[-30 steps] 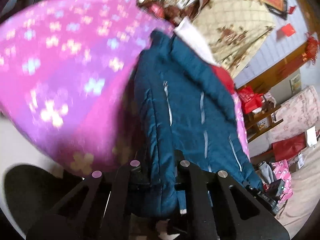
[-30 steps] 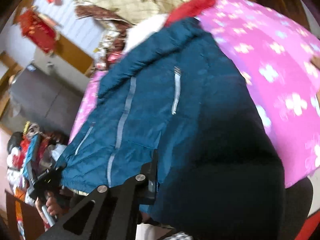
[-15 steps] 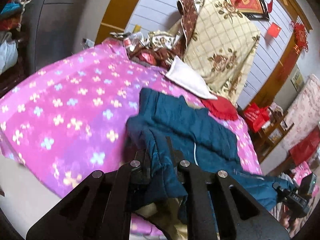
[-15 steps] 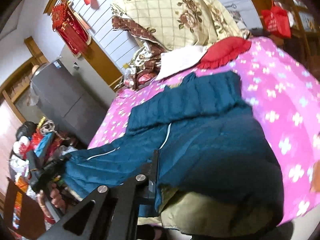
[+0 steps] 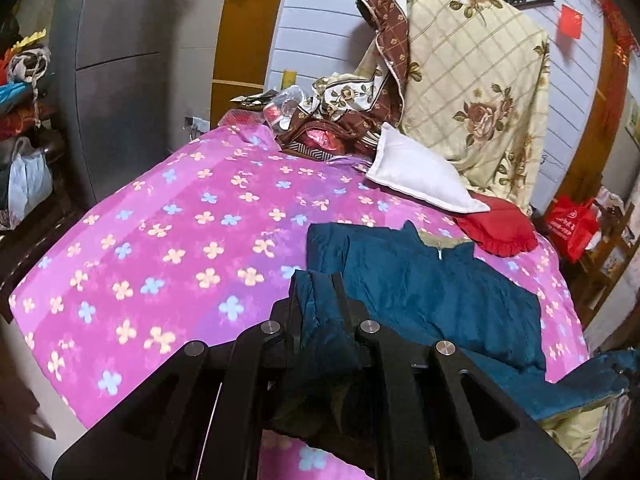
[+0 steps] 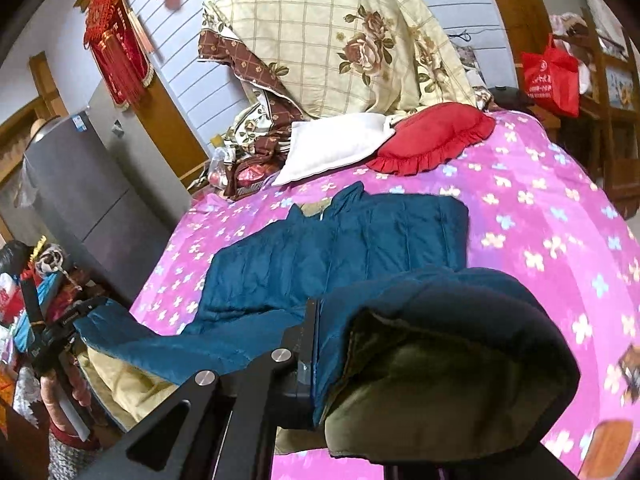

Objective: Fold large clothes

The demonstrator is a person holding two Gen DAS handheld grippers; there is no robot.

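Pinching the near hem of the teal padded jacket (image 5: 436, 292), both the left tongs (image 5: 318, 300) and the right tongs (image 6: 320, 344) hold it taut, collar far, across the pink bed (image 5: 168, 248), apparently for folding.

One jacket (image 5: 432, 288), two tools (image 5: 318, 300) (image 6: 316, 344), two pillows (image 5: 416, 176) (image 5: 496, 228).

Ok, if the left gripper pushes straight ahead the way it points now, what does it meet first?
The left gripper, already shut on a fold of the teal jacket, would run into the rest of that jacket lying on the pink bedspread. Beyond it probably the white pillow, though depth is unclear.
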